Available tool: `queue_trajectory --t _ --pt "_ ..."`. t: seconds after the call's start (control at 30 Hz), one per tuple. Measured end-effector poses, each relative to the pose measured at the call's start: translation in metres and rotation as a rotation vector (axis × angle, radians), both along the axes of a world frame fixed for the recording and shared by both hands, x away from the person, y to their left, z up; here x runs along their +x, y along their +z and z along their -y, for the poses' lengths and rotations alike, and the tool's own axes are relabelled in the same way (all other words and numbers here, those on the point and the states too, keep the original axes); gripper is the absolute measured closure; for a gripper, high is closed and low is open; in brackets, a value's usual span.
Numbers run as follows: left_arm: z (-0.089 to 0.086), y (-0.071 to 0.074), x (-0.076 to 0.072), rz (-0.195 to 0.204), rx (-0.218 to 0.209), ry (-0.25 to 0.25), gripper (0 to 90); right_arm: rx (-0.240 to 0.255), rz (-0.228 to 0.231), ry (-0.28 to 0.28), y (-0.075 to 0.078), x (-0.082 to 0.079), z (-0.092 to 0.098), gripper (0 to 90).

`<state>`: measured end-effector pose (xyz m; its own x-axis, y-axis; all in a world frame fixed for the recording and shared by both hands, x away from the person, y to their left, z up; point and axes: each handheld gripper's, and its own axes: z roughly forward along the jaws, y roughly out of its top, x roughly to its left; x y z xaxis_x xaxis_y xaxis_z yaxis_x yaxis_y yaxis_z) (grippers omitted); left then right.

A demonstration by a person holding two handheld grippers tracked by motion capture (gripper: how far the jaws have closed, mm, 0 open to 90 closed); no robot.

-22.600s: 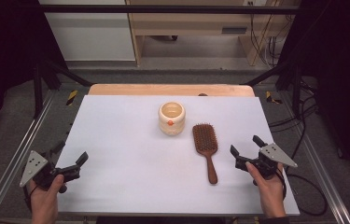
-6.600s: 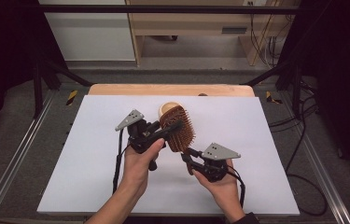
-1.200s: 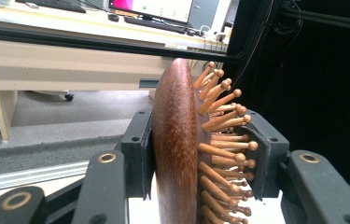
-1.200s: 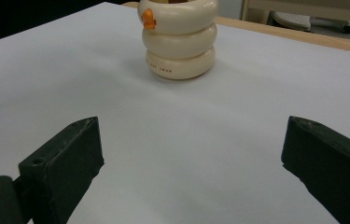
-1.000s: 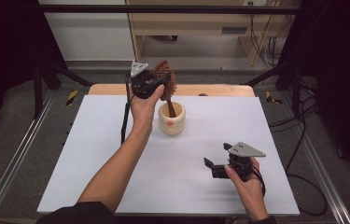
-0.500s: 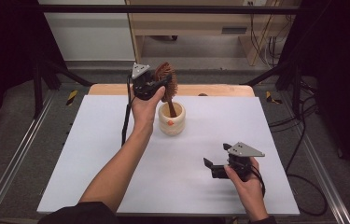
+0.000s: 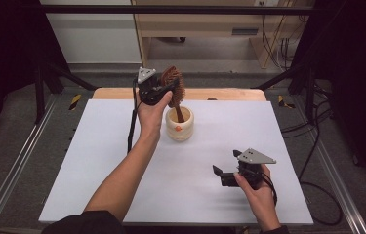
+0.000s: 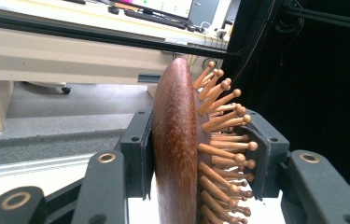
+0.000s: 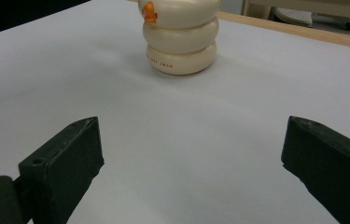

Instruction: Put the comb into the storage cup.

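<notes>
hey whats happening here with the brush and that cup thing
A person's left claw is shut on the head of a wooden hairbrush, holding it upright with its handle down inside the cream holder on the white table. The right claw rests open near the table's front, holding nothing.

Hairbrush [image 8: 175,154]: dark reddish-brown speckled wood back, lighter tan pegs. Holder [image 9: 182,37]: cream, ribbed, orange mark, small reddish lettering. Surface [image 7: 97,161]: white top, pale wood far edge. Both tools: black; left tool [image 8: 196,158], right tool [image 9: 191,154].
</notes>
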<state>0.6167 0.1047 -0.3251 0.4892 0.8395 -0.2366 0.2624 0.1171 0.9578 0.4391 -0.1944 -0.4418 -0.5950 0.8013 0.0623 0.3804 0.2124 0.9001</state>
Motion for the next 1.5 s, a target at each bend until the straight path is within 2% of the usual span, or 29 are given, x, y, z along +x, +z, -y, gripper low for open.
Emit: queue_trajectory --t 0.83,1.0,1.5 --pt "-0.001 -0.009 0.000 -0.025 -0.017 0.008 50.5 -0.006 -0.002 0.004 0.000 0.000 0.000 5.6" --pt "-0.002 -0.010 0.000 -0.029 -0.032 0.014 50.4 -0.005 -0.003 0.004 -0.001 0.000 -0.001 5.6" --pt "0.002 -0.015 0.002 -0.043 -0.032 0.008 50.4 -0.005 -0.009 0.007 -0.001 0.001 -0.001 5.3"
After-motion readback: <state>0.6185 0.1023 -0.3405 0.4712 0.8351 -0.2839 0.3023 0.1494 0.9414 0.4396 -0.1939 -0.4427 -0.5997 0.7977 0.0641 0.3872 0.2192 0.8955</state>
